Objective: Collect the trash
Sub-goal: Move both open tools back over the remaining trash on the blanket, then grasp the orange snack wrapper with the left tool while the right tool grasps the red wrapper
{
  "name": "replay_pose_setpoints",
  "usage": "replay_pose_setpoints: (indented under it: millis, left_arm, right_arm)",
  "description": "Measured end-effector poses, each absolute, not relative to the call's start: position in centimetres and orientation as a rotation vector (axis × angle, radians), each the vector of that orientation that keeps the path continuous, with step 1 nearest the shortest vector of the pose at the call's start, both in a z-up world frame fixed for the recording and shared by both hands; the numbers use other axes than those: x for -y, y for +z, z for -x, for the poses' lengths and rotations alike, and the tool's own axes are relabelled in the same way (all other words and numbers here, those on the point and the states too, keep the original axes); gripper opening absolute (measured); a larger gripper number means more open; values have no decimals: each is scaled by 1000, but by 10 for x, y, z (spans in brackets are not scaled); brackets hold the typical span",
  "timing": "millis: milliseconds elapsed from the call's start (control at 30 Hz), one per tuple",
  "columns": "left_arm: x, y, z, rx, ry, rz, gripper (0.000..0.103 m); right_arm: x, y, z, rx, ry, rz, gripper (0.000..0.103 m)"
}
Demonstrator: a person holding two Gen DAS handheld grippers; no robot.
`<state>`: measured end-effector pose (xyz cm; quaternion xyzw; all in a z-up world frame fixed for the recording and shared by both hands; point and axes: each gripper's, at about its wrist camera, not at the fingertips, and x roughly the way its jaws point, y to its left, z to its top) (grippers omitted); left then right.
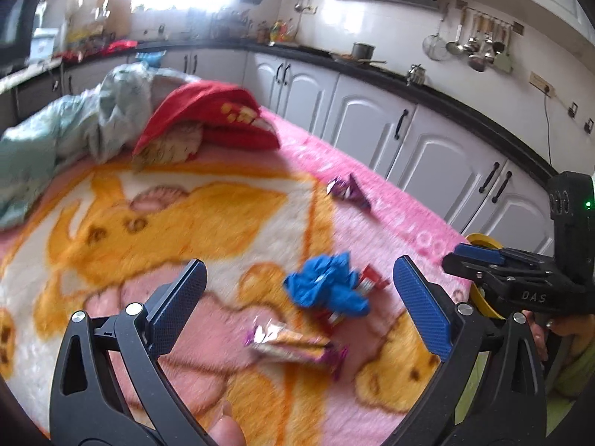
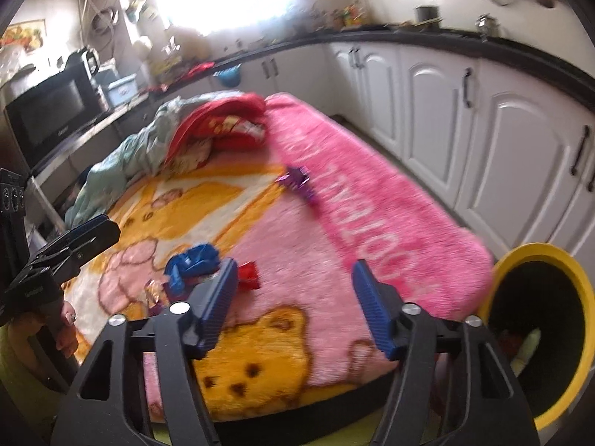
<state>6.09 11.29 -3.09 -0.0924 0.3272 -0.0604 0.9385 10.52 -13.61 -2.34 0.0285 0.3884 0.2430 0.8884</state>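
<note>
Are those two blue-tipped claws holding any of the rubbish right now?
No. Both the left gripper and the right gripper are open with nothing between their fingers; the blue crumpled wrapper lies loose on the blanket.

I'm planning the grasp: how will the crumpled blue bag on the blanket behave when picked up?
The blue bag looks thin and crumpled, so it is probably light and floppy. It will likely squash flat and dangle. It lies over a red wrapper, which might shift too.
</note>
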Motion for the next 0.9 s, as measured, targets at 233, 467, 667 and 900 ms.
replay_pose_setpoints:
  millis: [233,467,667,900]
  left_arm:
    - [-133,-52,-51,-764,-125,303,84]
    - [-134,-67,-48,-838,-176,399,75]
    - [-124,-83,-58,-908,-188,451,73]
    - [-119,-94,-69,-943,-141,476,72]
  right_arm:
    - [93,-46,-118,-883,589,-2,48]
    - [70,-69,-147,-966,586,-3,47]
    - [60,-88,-154,-1012,607,-15,48]
    - [52,-94,-135,-924,598,104,35]
